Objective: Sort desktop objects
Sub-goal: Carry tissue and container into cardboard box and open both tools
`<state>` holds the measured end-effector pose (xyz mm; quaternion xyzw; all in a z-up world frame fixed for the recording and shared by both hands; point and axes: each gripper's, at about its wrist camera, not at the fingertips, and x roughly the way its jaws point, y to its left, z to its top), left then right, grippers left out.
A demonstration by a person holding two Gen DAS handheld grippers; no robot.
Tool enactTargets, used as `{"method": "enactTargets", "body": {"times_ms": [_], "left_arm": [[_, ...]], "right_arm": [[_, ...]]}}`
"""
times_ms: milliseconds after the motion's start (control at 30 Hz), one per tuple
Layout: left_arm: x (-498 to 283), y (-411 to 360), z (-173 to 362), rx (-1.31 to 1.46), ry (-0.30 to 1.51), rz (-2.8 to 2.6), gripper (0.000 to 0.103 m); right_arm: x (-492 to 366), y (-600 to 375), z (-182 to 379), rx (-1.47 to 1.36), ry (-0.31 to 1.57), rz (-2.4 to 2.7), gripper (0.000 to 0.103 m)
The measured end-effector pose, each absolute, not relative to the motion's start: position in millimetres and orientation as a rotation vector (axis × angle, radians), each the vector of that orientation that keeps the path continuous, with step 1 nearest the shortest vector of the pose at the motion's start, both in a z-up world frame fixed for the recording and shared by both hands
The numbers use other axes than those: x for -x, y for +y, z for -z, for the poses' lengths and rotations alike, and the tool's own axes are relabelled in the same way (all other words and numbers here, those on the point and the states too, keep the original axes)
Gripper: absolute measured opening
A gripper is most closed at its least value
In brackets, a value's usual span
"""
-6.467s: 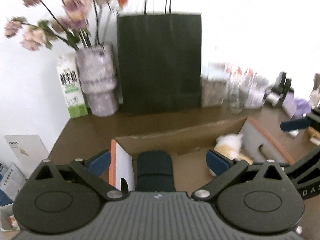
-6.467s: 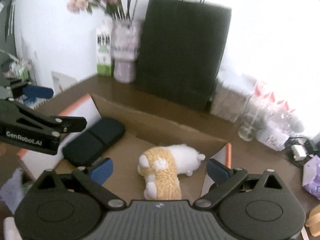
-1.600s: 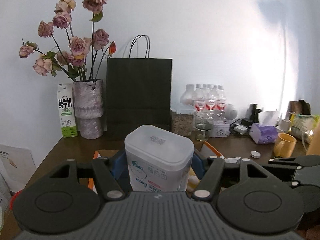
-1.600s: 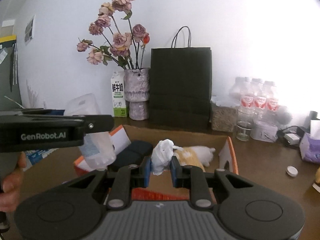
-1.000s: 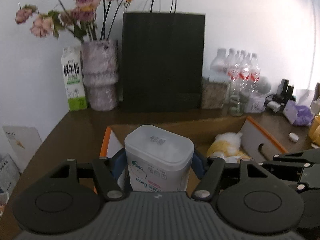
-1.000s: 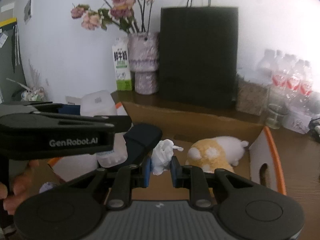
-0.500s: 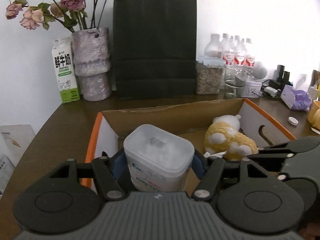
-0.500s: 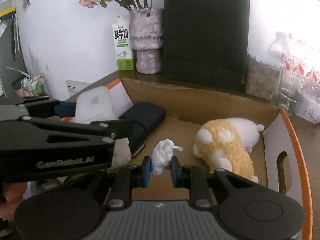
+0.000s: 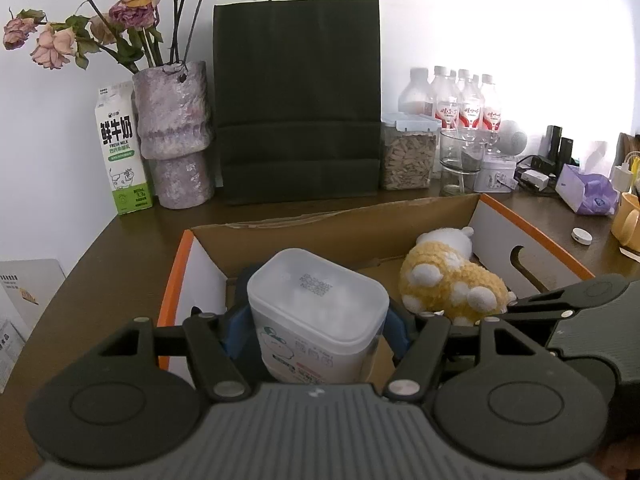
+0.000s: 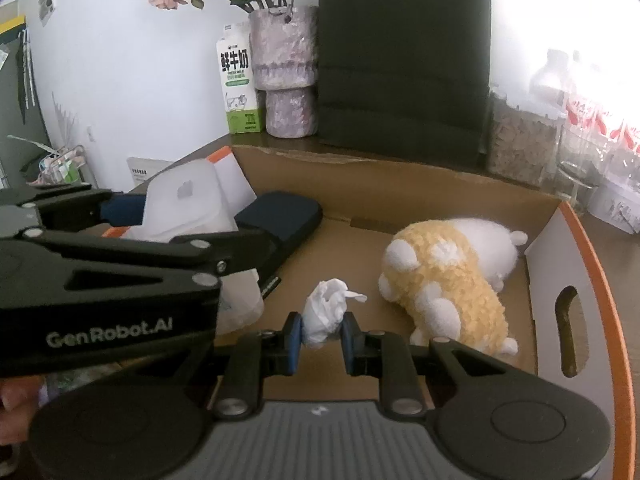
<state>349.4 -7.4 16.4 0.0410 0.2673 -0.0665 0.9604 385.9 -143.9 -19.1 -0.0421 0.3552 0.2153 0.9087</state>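
My left gripper (image 9: 316,332) is shut on a white plastic wipes tub (image 9: 318,312) and holds it over the left end of an open cardboard box (image 9: 320,228). The tub also shows in the right wrist view (image 10: 188,208). My right gripper (image 10: 320,338) is shut on a crumpled white tissue (image 10: 326,310) low over the box floor (image 10: 352,248). In the box lie a yellow and white plush toy (image 10: 448,276), also in the left wrist view (image 9: 448,284), and a dark blue case (image 10: 280,220).
Behind the box stand a black paper bag (image 9: 296,100), a vase of dried roses (image 9: 172,136), a milk carton (image 9: 122,148), a seed jar (image 9: 408,156), a glass and water bottles (image 9: 464,100). A purple tissue pack (image 9: 588,196) and yellow mug (image 9: 628,220) sit right.
Both grippers have moved forward and down into the box, each keeping its hold. The tub tilts a little more and the tissue is nearer the box floor.
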Motion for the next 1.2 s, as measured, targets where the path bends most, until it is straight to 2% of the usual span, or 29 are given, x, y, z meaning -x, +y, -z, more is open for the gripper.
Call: {"method": "enactTargets", "body": {"times_ms": [667,800,900,967,1067,1133,1200], "left_arm": [[-346.3,4.2,-18.8,-0.080,0.634,0.065,0.068],[-347.5,6.3,-18.0,-0.064,0.644,0.053,0.074],[-343.6,6.5,-23.1,-0.068,0.618,0.036,0.087],[-339.9,5.9,-29.4,-0.071,0.596,0.033,0.094],[-330.4,2.6,-41.2,-0.078,0.545,0.030,0.103],[-321.8,0.0,-50.1,-0.080,0.506,0.027,0.103],[-311.5,-0.9,-58.6,-0.075,0.466,0.020,0.103]], "right_arm": [[-384.5,-149.5,22.7,0.067,0.739,-0.438,0.023],[-384.5,-151.8,22.0,0.058,0.738,-0.431,0.024],[-382.1,-154.7,17.7,0.046,0.725,-0.432,0.042],[-378.7,-156.5,12.3,0.050,0.709,-0.430,0.065],[-371.1,-159.7,1.1,0.060,0.674,-0.424,0.083],[-365.8,-163.4,-7.8,0.055,0.650,-0.418,0.092],[-358.8,-167.2,-17.4,0.056,0.630,-0.412,0.095]]}}
